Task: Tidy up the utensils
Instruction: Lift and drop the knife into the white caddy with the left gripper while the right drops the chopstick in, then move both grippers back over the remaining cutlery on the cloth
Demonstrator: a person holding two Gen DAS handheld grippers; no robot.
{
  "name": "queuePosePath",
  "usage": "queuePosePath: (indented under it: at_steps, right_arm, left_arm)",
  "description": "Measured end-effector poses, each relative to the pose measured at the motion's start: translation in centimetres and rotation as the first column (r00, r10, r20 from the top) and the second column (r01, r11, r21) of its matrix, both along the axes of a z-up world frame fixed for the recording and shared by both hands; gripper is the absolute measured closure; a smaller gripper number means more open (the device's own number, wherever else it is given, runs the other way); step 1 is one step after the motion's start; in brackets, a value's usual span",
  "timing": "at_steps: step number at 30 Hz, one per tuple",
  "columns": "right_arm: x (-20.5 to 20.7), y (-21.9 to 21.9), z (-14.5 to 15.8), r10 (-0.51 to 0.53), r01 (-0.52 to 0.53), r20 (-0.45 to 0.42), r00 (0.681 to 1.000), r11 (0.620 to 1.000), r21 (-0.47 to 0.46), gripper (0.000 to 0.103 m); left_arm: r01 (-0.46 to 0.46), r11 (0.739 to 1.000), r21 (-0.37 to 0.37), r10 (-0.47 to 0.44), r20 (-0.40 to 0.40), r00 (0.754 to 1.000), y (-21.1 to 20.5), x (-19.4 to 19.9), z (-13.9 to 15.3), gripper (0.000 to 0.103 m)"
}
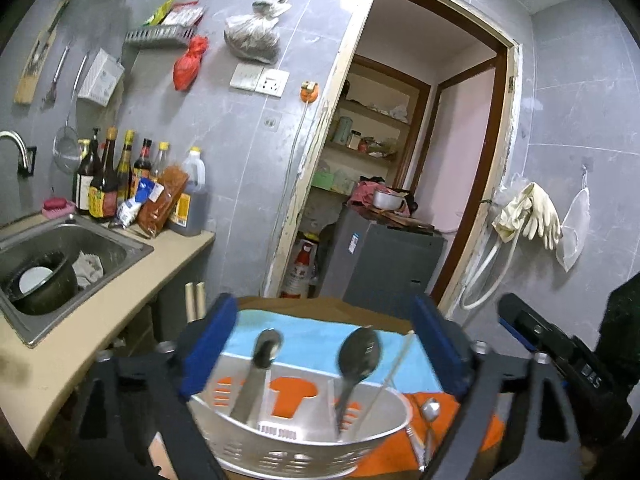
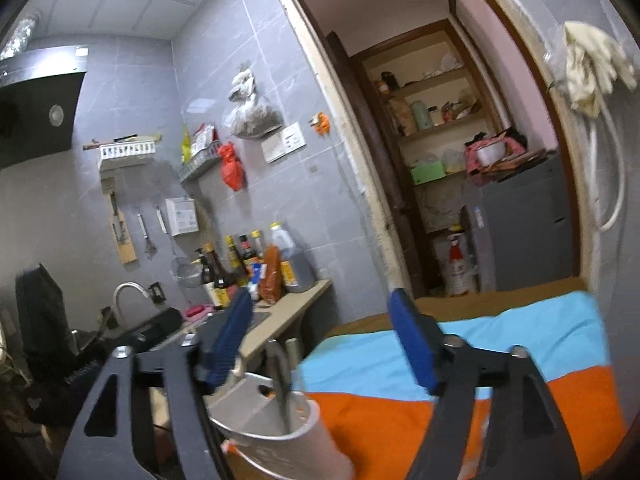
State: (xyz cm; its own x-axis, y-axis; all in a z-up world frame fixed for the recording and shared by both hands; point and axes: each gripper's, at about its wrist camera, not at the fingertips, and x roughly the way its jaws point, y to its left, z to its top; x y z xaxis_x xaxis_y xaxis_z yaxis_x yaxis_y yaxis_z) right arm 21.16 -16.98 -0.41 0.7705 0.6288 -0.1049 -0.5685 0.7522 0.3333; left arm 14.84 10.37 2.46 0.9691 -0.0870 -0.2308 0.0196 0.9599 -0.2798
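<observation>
Metal caddy [image 1: 304, 432] is sitting just below and ahead of your left gripper [image 1: 320, 344], spoons [image 1: 358, 356] standing upright in it; both grippers' jaws are gaping wide and empty. Your right gripper [image 2: 324, 344] is hanging beside it. Motion blur is smearing a thin stick [image 1: 394, 368], and the loose spoon [image 1: 430, 410] is half hidden.
</observation>
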Motion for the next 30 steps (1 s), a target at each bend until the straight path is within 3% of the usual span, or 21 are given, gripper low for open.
queuePosePath:
  at_steps: [3,5,7,14,21,25,30]
  right_arm:
    - [-0.1,-2.4,0.8,-0.024,0.025,0.008,1.000,0.999,-0.024,0.016]
    - [0.0,-4.1,1.1,-0.042,0.042,0.013,0.999,0.998,-0.046,0.004]
    - [0.0,-5.8,1.2,-0.056,0.057,0.019,0.998,0.997,-0.057,0.000]
    - [0.4,-10.4,-0.3,-0.087,0.087,-0.002,0.996,0.990,-0.107,0.000]
    - [2.0,-13.9,-3.6,-0.110,0.098,-0.092,0.990,0.987,-0.131,0.000]
    - [3.5,-15.2,-5.7,-0.104,0.081,-0.161,0.982,0.986,-0.145,0.000]
    - [6.2,-15.5,-8.3,-0.068,0.018,-0.276,0.959,0.984,-0.178,0.005]
  left_arm:
    - [-0.027,0.999,0.041,0.027,0.012,1.000,-2.6,-0.3,0.9,0.006]
    - [-0.037,0.997,0.070,0.036,0.024,0.999,-4.5,-0.5,1.1,0.005]
    - [-0.036,0.995,0.093,0.034,0.021,0.999,-6.2,-0.5,1.1,0.004]
    - [0.014,0.994,0.105,-0.011,-0.031,0.999,-12.4,0.1,-0.9,0.004]
    - [0.059,0.989,0.134,-0.040,-0.142,0.989,-17.2,1.5,-4.4,0.004]
    - [0.073,0.990,0.123,-0.045,-0.223,0.974,-18.6,2.9,-6.8,0.004]
    - [0.085,0.991,0.104,-0.044,-0.347,0.937,-19.6,5.3,-9.9,0.005]
